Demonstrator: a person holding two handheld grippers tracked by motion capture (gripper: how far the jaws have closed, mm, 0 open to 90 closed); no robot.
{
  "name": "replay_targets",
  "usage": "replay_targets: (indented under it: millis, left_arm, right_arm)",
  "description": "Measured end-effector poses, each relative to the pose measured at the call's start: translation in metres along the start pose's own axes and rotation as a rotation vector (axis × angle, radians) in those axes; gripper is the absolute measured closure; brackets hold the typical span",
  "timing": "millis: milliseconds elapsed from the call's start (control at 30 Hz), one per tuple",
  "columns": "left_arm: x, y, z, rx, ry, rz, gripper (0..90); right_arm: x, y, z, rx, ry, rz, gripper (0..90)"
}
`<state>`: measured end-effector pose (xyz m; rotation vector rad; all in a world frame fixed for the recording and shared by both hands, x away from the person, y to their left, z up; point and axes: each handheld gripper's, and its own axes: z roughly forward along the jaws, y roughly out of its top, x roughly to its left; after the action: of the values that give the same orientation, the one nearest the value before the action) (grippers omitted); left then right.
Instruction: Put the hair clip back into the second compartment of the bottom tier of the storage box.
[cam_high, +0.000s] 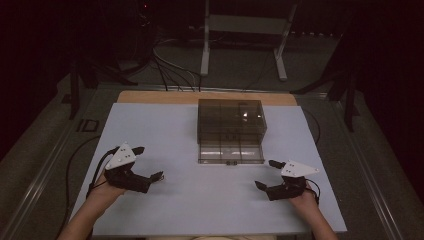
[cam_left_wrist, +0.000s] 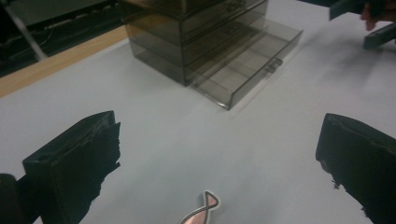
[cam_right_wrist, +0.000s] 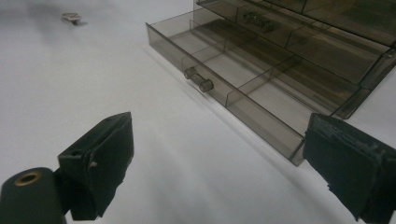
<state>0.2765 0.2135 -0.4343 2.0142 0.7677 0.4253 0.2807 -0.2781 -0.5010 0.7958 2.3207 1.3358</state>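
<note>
We hold the left gripper (cam_high: 148, 162) and right gripper (cam_high: 269, 174) wide open, empty, flanking the pulled-out bottom drawer (cam_high: 230, 153) ahead; a small sticker (cam_left_wrist: 201, 212) lies between the left jaws.

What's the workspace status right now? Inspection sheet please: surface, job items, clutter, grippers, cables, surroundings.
Surface: white mat over a wooden tabletop, flat and bare around the hands.
Job's things: smoky clear drawer unit at centre rear; its bottom drawer is pulled out, dividers visible, compartments look empty. Small pink looped item lies on the mat between the left gripper's jaws.
Clutter: nothing seen.
Grippers: left gripper and right gripper both open, holding nothing, resting low on either side of the drawer.
Cables: one trails from each gripper; more cables run on the floor behind the table.
Surroundings: dark room, white frame legs behind the table.
</note>
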Motion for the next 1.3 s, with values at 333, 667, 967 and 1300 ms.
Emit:
replay_targets:
  millis: [333, 667, 967, 1300]
  left_arm:
    - [0.01, -0.012, 0.008, 0.023, -0.012, -0.019, 0.0]
    - [0.021, -0.026, 0.013, 0.048, 0.035, -0.027, 0.0]
    - [0.028, -0.037, 0.02, 0.12, 0.021, -0.071, 0.0]
    - [0.036, -0.054, 0.032, 0.188, -0.056, -0.112, 9.0]
  right_arm:
    - [0.0, -0.001, 0.001, 0.003, 0.008, -0.001, 9.3]
    - [0.0, -0.001, 0.001, 0.009, 0.012, -0.003, 9.3]
    - [0.0, -0.001, 0.002, 0.019, 0.017, -0.007, 9.3]
    - [0.0, -0.001, 0.002, 0.021, 0.022, -0.006, 9.3]
